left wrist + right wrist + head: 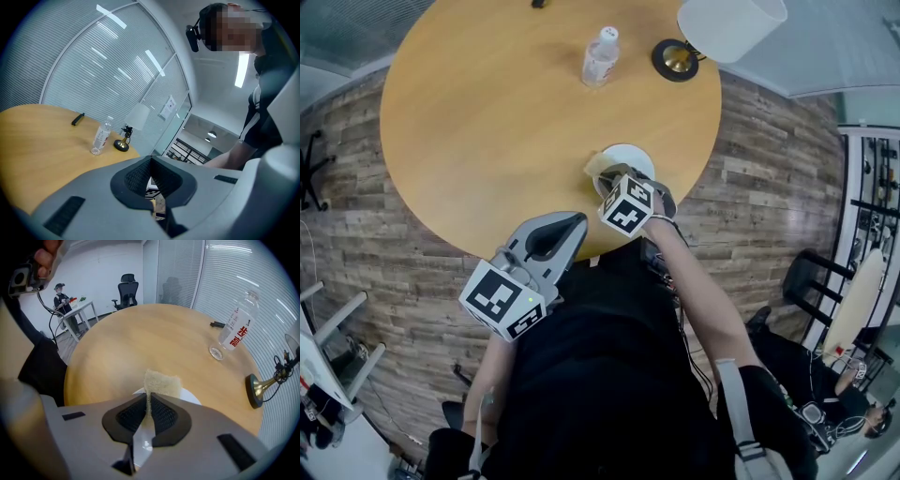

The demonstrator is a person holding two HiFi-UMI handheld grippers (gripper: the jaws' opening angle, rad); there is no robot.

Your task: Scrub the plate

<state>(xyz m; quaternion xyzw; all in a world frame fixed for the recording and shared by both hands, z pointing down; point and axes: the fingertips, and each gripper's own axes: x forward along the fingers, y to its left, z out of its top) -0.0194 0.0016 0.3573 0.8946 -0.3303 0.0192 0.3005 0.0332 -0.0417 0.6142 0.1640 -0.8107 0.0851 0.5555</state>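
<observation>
Right gripper's jaws are pinching the floppy beige sponge right at the small white round plate by the round wooden table's near edge, and the left gripper is closed on nothing off-table, so scrubbing could shove the unbraced plate off.

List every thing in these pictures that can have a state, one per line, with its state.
Plate: flat on the table, near its edge.
Right claw: shut on the sponge.
Sponge: pinched on edge over the plate; contact unclear.
Left claw: shut, empty, held off the table.
Bottle: upright, capped.
Lamp: upright; lit or not, cannot tell.
</observation>
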